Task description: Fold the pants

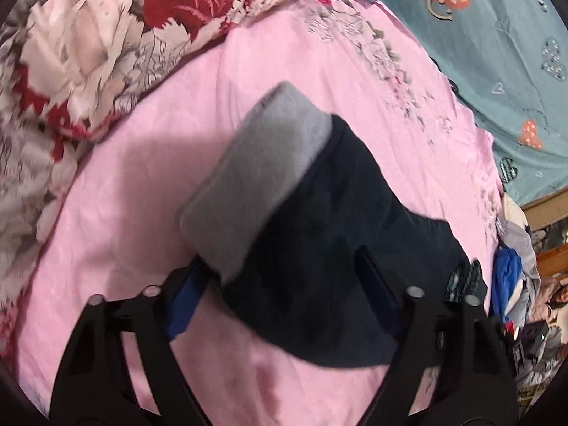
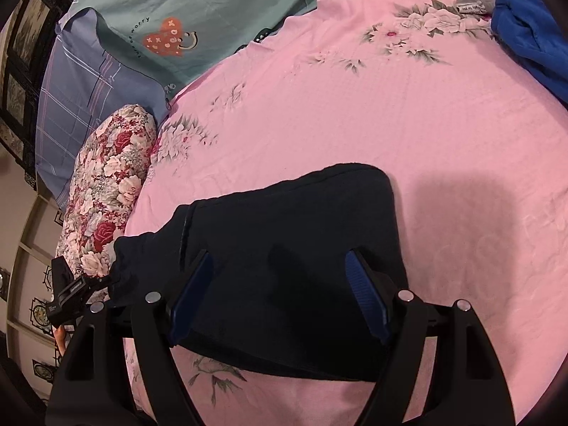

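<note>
Dark navy pants [image 2: 284,220] lie folded on the pink bedsheet [image 2: 355,106]. In the left wrist view the pants [image 1: 348,206] show a turned-out grey fleece lining [image 1: 255,184] at one end. My left gripper [image 1: 280,259] stands wide astride that end, with cloth filling the gap between the blue pads [image 1: 184,301]. No pinch shows. My right gripper [image 2: 278,255] hovers open over the other part of the fold, pads apart, nothing held. The left gripper [image 2: 67,294] also shows at the pants' gathered end. Part of the right gripper [image 1: 465,277] peeks past the far edge.
A red-and-white floral quilt [image 1: 88,53] borders the sheet on one side, and it also shows as the floral quilt [image 2: 110,184]. A teal sheet with hearts [image 1: 497,53] and a blue checked pillow [image 2: 88,88] lie beyond. A bright blue garment [image 2: 532,35] tops a clothes pile at the edge.
</note>
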A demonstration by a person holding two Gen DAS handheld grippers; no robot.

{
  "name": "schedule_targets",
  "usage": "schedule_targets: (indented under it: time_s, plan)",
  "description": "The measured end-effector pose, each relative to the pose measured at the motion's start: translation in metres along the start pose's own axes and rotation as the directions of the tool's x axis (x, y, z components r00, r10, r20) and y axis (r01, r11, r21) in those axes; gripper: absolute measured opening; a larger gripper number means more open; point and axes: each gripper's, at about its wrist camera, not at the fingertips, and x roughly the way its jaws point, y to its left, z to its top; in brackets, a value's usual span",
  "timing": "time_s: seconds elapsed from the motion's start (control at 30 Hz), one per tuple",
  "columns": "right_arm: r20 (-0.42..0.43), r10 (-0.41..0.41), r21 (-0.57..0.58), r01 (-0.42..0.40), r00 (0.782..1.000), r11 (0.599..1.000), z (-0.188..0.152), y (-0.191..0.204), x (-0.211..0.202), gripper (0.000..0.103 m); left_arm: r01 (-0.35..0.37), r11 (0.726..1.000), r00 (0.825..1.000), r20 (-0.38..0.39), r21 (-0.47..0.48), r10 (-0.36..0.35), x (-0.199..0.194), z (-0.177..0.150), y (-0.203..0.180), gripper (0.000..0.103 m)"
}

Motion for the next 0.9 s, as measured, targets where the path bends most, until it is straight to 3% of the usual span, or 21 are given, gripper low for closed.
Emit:
schedule_targets:
  time_s: [0.03,0.1,0.17,0.23,0.33,0.4,0.53,0.63,0.73,0.77,0.8,0.83,0.87,0.9]
  plan:
    - [0.001,-0.001,0.000,0.001,1.000,1.000,0.000,0.000,0.001,0.077,-0.017,1.000,1.000,0.007,-0.013,0.018,0.004,0.006,0.001,0.067]
    - [0.001,0.002,0.001,-0.002,1.000,1.000,0.001,-0.001,0.004,0.077,-0.039,0.999,0.999,0.002,-0.007,0.039,0.007,0.013,-0.002,0.037]
    - [0.001,0.010,0.002,-0.010,1.000,1.000,0.001,-0.002,0.004,0.077,-0.027,1.000,1.000,0.002,0.008,0.027,0.007,0.012,-0.008,0.026]
    - [0.007,0.017,0.001,-0.017,1.000,1.000,0.001,-0.002,0.002,0.077,-0.076,0.995,0.997,0.029,0.062,0.074,-0.002,0.007,-0.020,0.023]
    - [0.018,0.025,0.002,-0.025,1.000,1.000,0.001,-0.005,-0.003,0.077,-0.104,0.982,0.990,0.109,0.159,0.087,-0.028,-0.002,-0.049,0.021]
    - [0.027,0.033,0.008,-0.033,0.999,0.999,0.000,-0.009,-0.006,0.077,-0.100,0.971,0.987,0.146,0.216,0.069,-0.045,-0.008,-0.071,0.021]
    - [0.046,0.044,0.015,-0.044,0.998,0.999,-0.001,-0.012,-0.012,0.077,-0.104,0.921,0.972,0.234,0.375,0.014,-0.074,-0.028,-0.131,0.022]
    - [0.070,0.057,0.021,-0.059,0.996,0.998,-0.003,-0.013,-0.023,0.077,-0.050,0.881,0.979,0.199,0.471,-0.050,-0.070,-0.041,-0.174,0.022]
    - [0.094,0.053,0.015,-0.055,0.994,0.998,-0.005,-0.013,-0.033,0.077,-0.004,0.823,0.988,0.132,0.568,-0.086,-0.051,-0.061,-0.218,0.030]
    - [0.098,0.053,0.016,-0.055,0.994,0.998,-0.006,-0.014,-0.036,0.077,0.001,0.801,0.989,0.116,0.598,-0.088,-0.043,-0.069,-0.228,0.042]
    - [0.101,0.052,0.019,-0.055,0.994,0.998,-0.006,-0.014,-0.037,0.077,0.010,0.777,0.991,0.096,0.629,-0.091,-0.032,-0.076,-0.238,0.071]
    - [0.103,0.055,0.023,-0.058,0.993,0.998,-0.006,-0.014,-0.039,0.077,0.018,0.760,0.995,0.061,0.650,-0.076,-0.015,-0.083,-0.248,0.087]
    - [0.103,0.063,0.030,-0.066,0.993,0.997,-0.007,-0.015,-0.040,0.077,0.026,0.759,0.998,0.027,0.650,-0.057,-0.002,-0.087,-0.252,0.094]
    - [0.099,0.068,0.040,-0.072,0.993,0.997,-0.007,-0.016,-0.040,0.077,0.051,0.761,0.999,-0.020,0.646,-0.050,0.010,-0.091,-0.252,0.094]
